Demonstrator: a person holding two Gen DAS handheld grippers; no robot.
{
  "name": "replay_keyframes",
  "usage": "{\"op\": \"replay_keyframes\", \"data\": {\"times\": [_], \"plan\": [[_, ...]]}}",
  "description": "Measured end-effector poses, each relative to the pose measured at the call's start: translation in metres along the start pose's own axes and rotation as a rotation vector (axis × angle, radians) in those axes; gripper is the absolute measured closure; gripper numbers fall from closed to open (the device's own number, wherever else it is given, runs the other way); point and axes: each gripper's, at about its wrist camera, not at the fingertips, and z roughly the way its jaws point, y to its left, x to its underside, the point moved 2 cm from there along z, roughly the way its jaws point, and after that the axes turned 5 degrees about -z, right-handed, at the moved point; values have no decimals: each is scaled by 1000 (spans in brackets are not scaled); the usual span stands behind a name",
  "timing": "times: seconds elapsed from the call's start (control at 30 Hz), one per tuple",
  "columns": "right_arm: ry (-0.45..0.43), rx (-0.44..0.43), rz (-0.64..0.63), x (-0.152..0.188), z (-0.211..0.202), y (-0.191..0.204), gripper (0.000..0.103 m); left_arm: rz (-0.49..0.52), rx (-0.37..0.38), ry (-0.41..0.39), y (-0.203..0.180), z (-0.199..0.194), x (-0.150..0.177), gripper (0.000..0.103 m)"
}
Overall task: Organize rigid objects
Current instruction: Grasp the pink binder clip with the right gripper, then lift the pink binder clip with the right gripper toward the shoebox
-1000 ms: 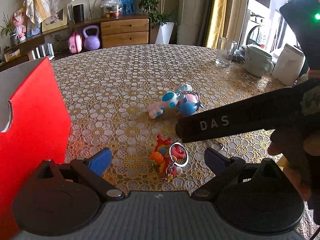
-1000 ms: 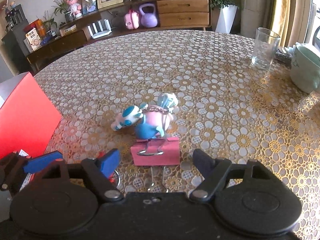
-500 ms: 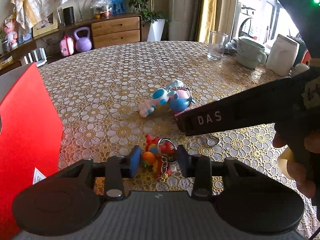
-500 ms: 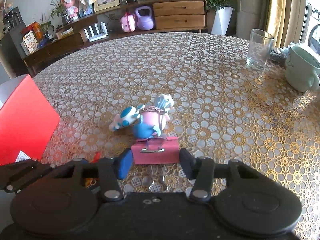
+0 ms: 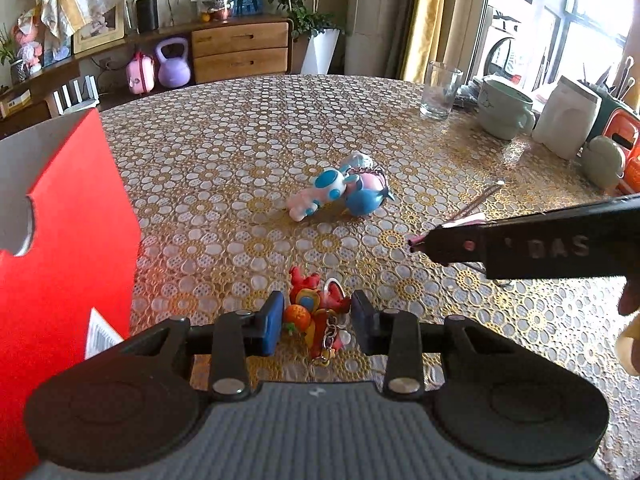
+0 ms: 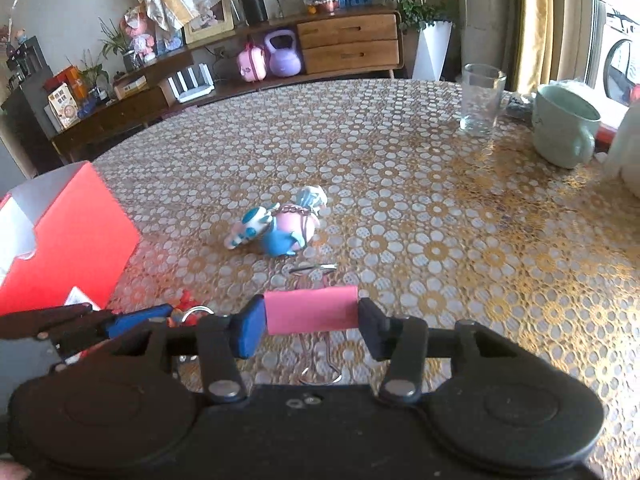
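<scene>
A: Right gripper point(image 6: 312, 326) clamped on the pink binder clip point(image 6: 311, 309), just off the table point(image 6: 440, 208)?

B: Yes. Left gripper point(image 5: 316, 322) pinches the red keychain toy point(image 5: 316, 316) (presumably both bound for the red box point(image 5: 68, 240), near left).

On the tabletop point(image 5: 248, 128) a box point(image 5: 72, 240) stands at the left edge. A cluster of toy figures point(image 5: 340, 192) lies near the middle. Nearer the cameras, a keychain toy point(image 5: 316, 316) lies between the jaws of the left gripper point(image 5: 316, 326), and to its right a binder clip point(image 6: 311, 310) sits between the jaws of the right gripper point(image 6: 311, 326). At the far right stand a glass point(image 6: 480, 100) and, right of it, a mug point(image 6: 564, 128). A sideboard point(image 6: 344, 40) stands behind the tabletop.
</scene>
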Motion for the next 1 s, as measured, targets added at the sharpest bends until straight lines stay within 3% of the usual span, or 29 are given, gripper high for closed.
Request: {"op": "replay_keyframes", "data": {"times": [0.4, 1.0], "plan": [[-60, -28, -19, 12, -63, 20, 54, -12, 37, -21, -1, -50, -2, 67], [-145, -55, -136, 15, -136, 94, 54, -86, 51, -38, 33, -136, -8, 67]]}}
